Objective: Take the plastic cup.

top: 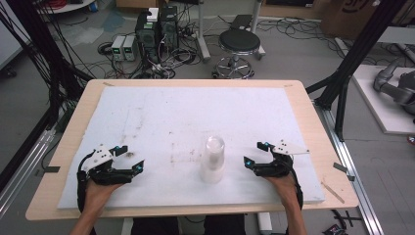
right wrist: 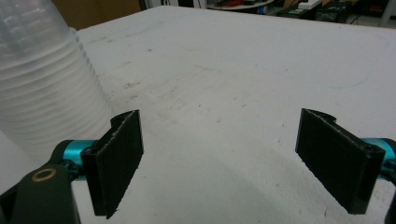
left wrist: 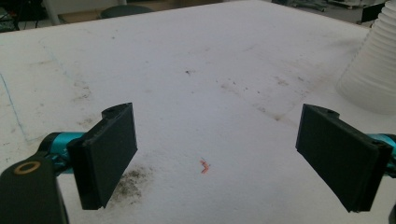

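Note:
A stack of clear plastic cups (top: 214, 159) stands upside down on the white foam board (top: 195, 117), near its front middle. My left gripper (top: 130, 157) rests on the board to the left of the stack, open and holding nothing. My right gripper (top: 256, 153) sits to the right of the stack, open and holding nothing. In the left gripper view the stack (left wrist: 373, 70) rises at the far right, beyond the spread jaws (left wrist: 215, 158). In the right gripper view the stack (right wrist: 44, 88) stands close at the left, beside the left jaw of the gripper (right wrist: 219, 158).
The foam board lies on a wooden table (top: 313, 122). Dirty smudges (left wrist: 128, 182) and a small red mark (left wrist: 204, 166) dot the board. Behind the table are a round stool (top: 239, 44), computer boxes (top: 156, 29) and cables on the floor. Black frame posts (top: 357, 54) stand at the right.

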`<state>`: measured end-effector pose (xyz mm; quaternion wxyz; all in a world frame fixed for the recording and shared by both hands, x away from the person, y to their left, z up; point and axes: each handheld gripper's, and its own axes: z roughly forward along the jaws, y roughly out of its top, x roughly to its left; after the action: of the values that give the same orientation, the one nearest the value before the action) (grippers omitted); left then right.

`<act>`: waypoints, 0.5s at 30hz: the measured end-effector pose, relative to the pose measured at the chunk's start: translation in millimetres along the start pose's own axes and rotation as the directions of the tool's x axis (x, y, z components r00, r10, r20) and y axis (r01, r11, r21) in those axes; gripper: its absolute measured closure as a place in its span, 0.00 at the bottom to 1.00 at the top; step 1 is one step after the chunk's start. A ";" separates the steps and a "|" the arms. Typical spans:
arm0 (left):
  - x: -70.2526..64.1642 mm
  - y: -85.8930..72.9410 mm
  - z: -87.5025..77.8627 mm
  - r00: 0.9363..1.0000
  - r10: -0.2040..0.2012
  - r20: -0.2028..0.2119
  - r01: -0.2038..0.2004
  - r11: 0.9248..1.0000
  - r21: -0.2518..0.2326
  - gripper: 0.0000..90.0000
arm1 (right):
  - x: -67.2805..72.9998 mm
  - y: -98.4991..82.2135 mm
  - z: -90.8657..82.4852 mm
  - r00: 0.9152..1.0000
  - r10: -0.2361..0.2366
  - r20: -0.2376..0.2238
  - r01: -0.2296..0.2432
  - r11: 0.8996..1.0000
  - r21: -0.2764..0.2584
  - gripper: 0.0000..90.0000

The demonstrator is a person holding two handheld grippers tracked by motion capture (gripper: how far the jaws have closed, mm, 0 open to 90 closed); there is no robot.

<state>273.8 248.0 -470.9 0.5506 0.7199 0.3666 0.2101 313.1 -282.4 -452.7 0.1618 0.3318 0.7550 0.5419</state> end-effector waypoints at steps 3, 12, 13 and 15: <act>-0.3 0.1 0.3 1.000 0.004 0.001 -0.004 1.000 0.003 0.14 | 0.8 8.6 -10.1 0.999 0.034 0.002 -0.034 0.998 -0.059 0.17; -0.6 0.0 0.1 1.000 0.008 0.008 -0.008 1.000 -0.003 0.14 | 12.6 47.8 -31.9 0.999 -0.036 -0.018 0.034 0.996 -0.080 0.17; -0.6 0.0 0.1 1.000 0.008 0.008 -0.008 1.000 -0.003 0.14 | 14.3 53.4 -34.0 0.999 -0.047 -0.021 0.046 0.996 -0.075 0.17; -0.6 -0.1 -0.1 1.000 0.009 0.008 -0.009 1.000 -0.003 0.14 | 17.1 64.6 -38.4 0.997 -0.070 -0.025 0.068 0.995 -0.077 0.17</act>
<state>273.3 247.5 -470.8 0.5522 0.7216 0.3607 0.2103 298.5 -285.7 -377.0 0.1825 0.2918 0.7469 0.5689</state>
